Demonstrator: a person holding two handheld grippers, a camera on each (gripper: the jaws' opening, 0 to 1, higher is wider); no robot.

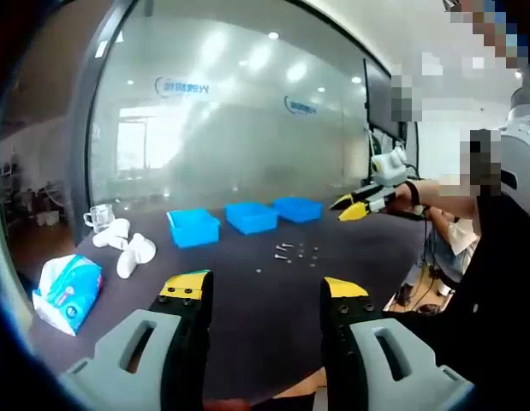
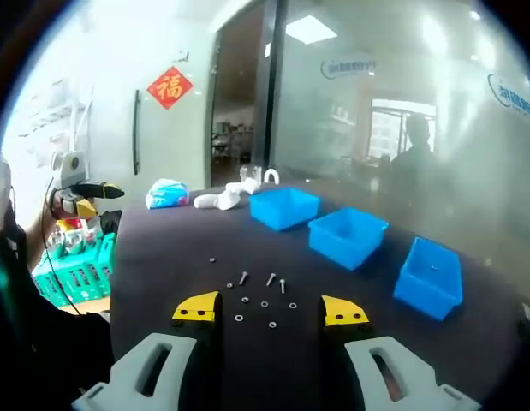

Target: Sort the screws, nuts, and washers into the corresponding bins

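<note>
Your right gripper view catches a red diamond sign (image 2: 170, 87) on the wall with the character 福 on it, and there's blue logo writing (image 2: 348, 66) on the frosted glass partition (image 1: 247, 111), too blurry to read.

On the dark table (image 1: 247, 334) you've got three blue bins (image 2: 347, 235) in a row near the glass, and off toward the end a tissue pack (image 1: 68, 291), some white plastic pieces (image 1: 128, 248) and a clear mug (image 1: 100, 217). A green basket (image 2: 76, 270) sits just off the table edge.

The screws, nuts and washers (image 2: 263, 295) are scattered loose on the tabletop, just ahead of your right gripper (image 2: 271, 312) and roughly between its jaws, nothing blocking them. From your left gripper (image 1: 266, 291) they're farther out, toward the bins.

Both sets of jaws are spread apart and holding nothing, the left one hovering off the table's end
</note>
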